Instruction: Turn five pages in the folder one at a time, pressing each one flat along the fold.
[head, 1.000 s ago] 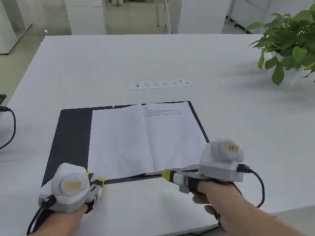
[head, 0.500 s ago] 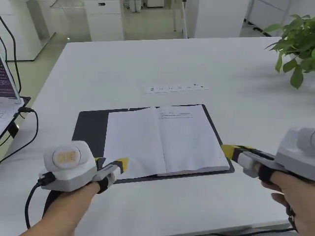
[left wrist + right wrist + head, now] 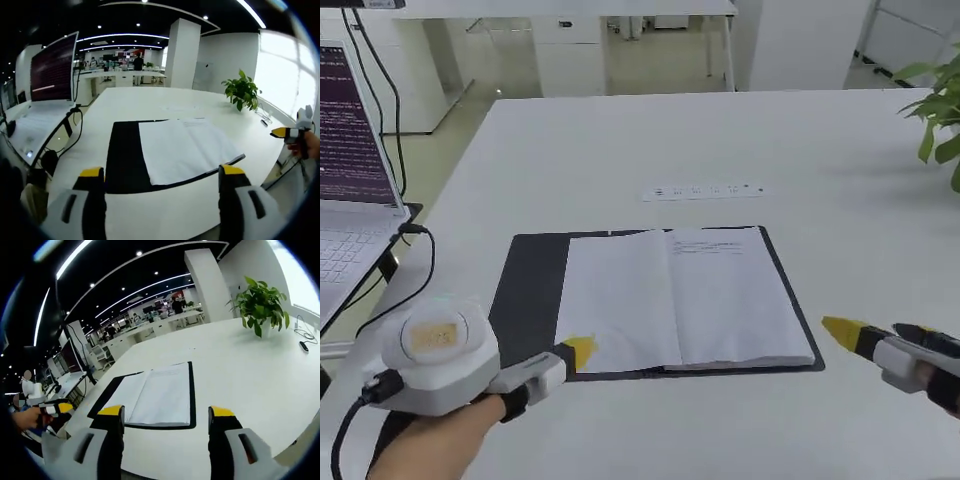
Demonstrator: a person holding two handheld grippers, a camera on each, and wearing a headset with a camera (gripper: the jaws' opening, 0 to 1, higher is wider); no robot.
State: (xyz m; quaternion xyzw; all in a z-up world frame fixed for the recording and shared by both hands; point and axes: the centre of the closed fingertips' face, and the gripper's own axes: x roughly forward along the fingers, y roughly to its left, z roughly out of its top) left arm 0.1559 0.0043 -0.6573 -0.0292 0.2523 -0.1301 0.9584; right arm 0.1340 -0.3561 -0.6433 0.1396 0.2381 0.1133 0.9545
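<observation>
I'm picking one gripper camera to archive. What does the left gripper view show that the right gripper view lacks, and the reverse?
Left gripper view: the open laptop at that view's left, and the right gripper held off the folder at the right. Right gripper view: a small dark object with a cord beside the plant, and the left gripper at that view's left. Both: the folder lying open on the white table, and the plant.

The folder's (image 3: 660,300) print is too small to read; the head view's edge crops the right tool (image 3: 847,333).
</observation>
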